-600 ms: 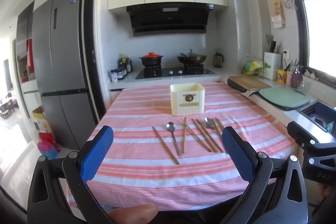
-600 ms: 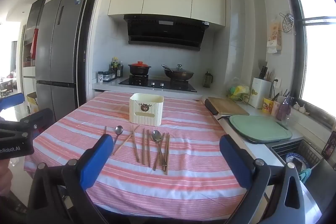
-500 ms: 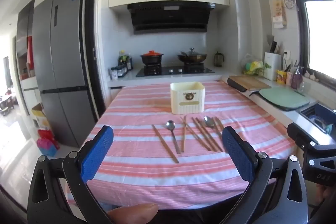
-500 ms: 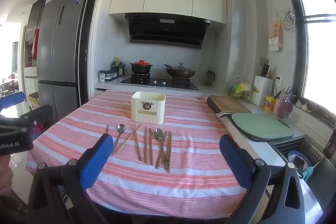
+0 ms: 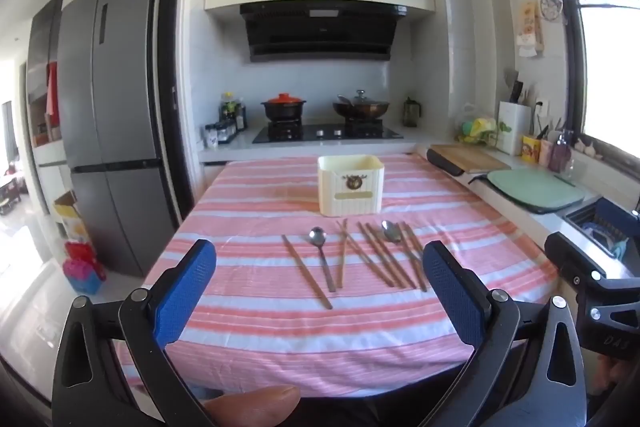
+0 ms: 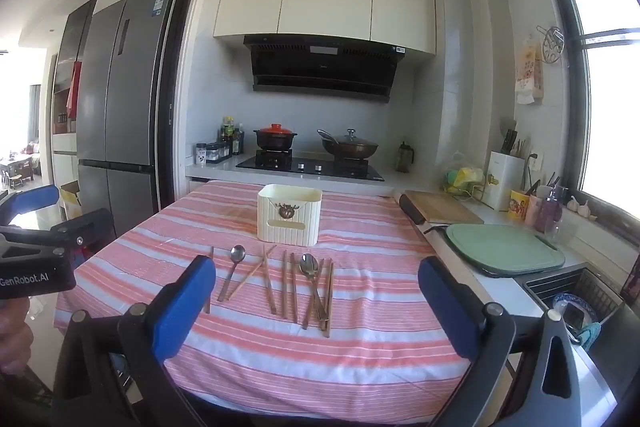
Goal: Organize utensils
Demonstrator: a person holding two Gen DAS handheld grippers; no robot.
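Both grippers gape wide and empty: left gripper (image 5: pixel 316 291), right gripper (image 6: pixel 316 295). Mid-frame, wooden chopsticks (image 6: pixel 288 283) and two steel spoons (image 6: pixel 314 277) lie lengthwise on the striped-cloth counter (image 6: pixel 360 355), cream slotted holder (image 6: pixel 289 213) beyond.

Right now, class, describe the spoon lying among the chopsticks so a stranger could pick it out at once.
Find the striped tablecloth and the cream utensil holder standing on it. In front of the holder lies a row of wooden chopsticks and two metal spoons. The wanted spoon is the right-hand one, its handle crossing the chopsticks; the other spoon lies apart to the left.
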